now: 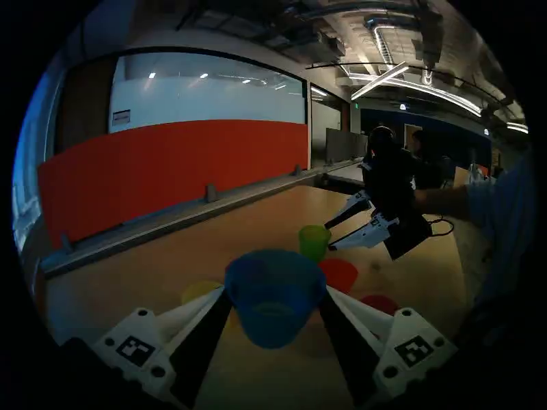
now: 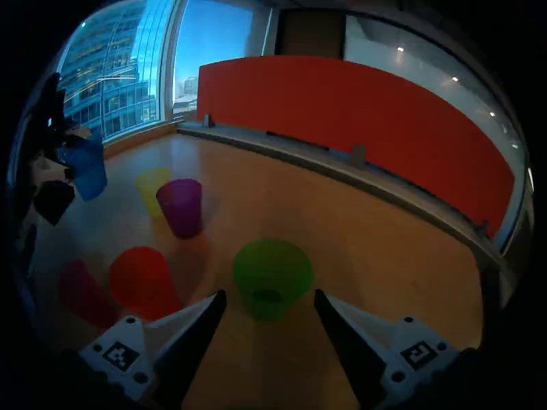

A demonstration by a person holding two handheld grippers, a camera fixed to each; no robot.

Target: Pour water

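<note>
Left gripper (image 1: 272, 292): the fingers are closed on the sides of the blue cup (image 1: 273, 311), which sits between the tips with its mouth up. In the right gripper view this cup lies far to the left of that gripper's fingers and appears raised clear of the table (image 2: 355, 225). Whether it holds water cannot be told, as its wall is too dark. A yellow cup (image 1: 197, 290) stands just left of the left finger. Past the right finger stand an orange cup (image 1: 338, 272) and a red cup (image 1: 380, 303). Right gripper (image 2: 268, 294): the fingers are spread and the green cup (image 2: 272, 273) stands upright on the table between the tips. No firm contact shows on either side, so it is judged not gripped. A purple cup (image 2: 181, 205) stands ahead and to the left of these fingers. Assessment: the pouring cup appears to be in hand and the receiving cup approached and bracketed — the early steps look done. The blue cup is well apart from the green one, with no tilt and no stream visible, so bringing the two together and the pour itself are judged outstanding.
</note>
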